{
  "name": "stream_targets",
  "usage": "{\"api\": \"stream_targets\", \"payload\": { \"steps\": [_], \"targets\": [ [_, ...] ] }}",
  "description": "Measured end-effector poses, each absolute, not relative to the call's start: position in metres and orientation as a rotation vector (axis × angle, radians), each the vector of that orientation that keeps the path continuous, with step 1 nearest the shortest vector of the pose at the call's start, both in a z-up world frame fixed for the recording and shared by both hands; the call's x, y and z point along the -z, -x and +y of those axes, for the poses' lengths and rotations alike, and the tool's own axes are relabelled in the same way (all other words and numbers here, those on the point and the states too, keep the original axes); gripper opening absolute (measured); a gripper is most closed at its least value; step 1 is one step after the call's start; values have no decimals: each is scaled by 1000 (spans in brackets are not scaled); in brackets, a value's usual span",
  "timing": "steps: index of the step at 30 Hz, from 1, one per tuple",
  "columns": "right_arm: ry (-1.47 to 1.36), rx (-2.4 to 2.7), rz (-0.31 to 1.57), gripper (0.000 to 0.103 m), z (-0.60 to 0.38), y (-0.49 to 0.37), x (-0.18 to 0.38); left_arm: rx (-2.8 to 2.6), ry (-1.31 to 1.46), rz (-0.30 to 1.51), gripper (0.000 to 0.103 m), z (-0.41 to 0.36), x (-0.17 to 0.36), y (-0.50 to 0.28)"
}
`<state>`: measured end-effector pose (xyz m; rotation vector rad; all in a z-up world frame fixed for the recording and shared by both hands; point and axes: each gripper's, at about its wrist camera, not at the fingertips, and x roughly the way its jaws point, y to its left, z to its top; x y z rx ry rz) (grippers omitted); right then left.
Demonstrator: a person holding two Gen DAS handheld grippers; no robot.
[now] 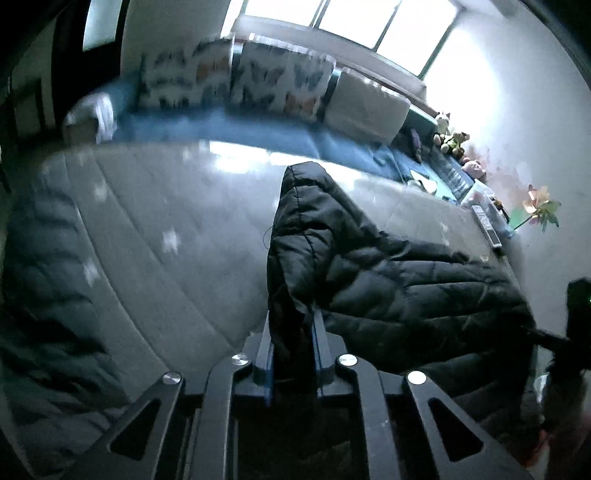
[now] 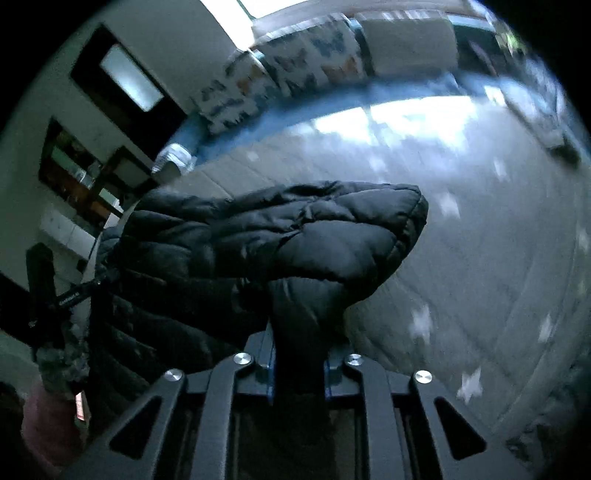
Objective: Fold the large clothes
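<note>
Bed (image 1: 155, 221): grey quilted cover with pale star marks, filling most of both views; window glare on its far part.

Sofa (image 1: 258, 129): blue, along the far edge of the bed, under a bright window (image 1: 351, 18). Bears two butterfly-print cushions (image 1: 280, 81) and one plain pale cushion (image 1: 365, 107).

Jacket (image 1: 388, 280): black, quilted and puffy, the task's thing. It is held up over the bed by both grippers, one part pinched in each. In the left wrist view a long dark panel rises from the jaws and the bulk spreads to the right. In the right wrist view a rounded padded end (image 2: 332, 229) juts right above the jaws and the rest runs off left.

Left gripper (image 1: 291, 350): jaws narrow, clamped on a fold of the jacket; black fabric fills the gap between the blue-edged fingers (image 1: 264, 347).

Right gripper (image 2: 299, 354): jaws narrow, likewise closed on a bunch of jacket fabric that stands up between the fingers (image 2: 271, 350).

Shelf clutter by the right wall: soft toys (image 1: 452, 138), a pink one (image 1: 474, 170), a paper pinwheel (image 1: 541, 210).

Door (image 2: 122, 77): dark with a pale pane, on the far left wall in the right wrist view.

Both views blurred; fine detail cannot be told.
</note>
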<state>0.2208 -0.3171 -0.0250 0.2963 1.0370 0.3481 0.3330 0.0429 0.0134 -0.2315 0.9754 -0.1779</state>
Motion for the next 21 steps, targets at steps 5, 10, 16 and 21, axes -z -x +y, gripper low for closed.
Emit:
{"api": "stream_targets", "payload": {
  "steps": [5, 10, 16, 21],
  "targets": [
    [-266, -361, 842, 18, -310, -246, -37, 119, 199, 795, 13, 43, -79, -346],
    [-252, -309, 879, 27, -309, -302, -26, 91, 247, 855, 26, 64, -75, -392],
    [-167, -233, 1062, 30, -305, -318, 27, -29, 331, 1115, 31, 95, 4, -424],
    [-59, -252, 966, 30, -308, -275, -12, -36, 376, 1067, 31, 116, -12, -398]
  ]
}}
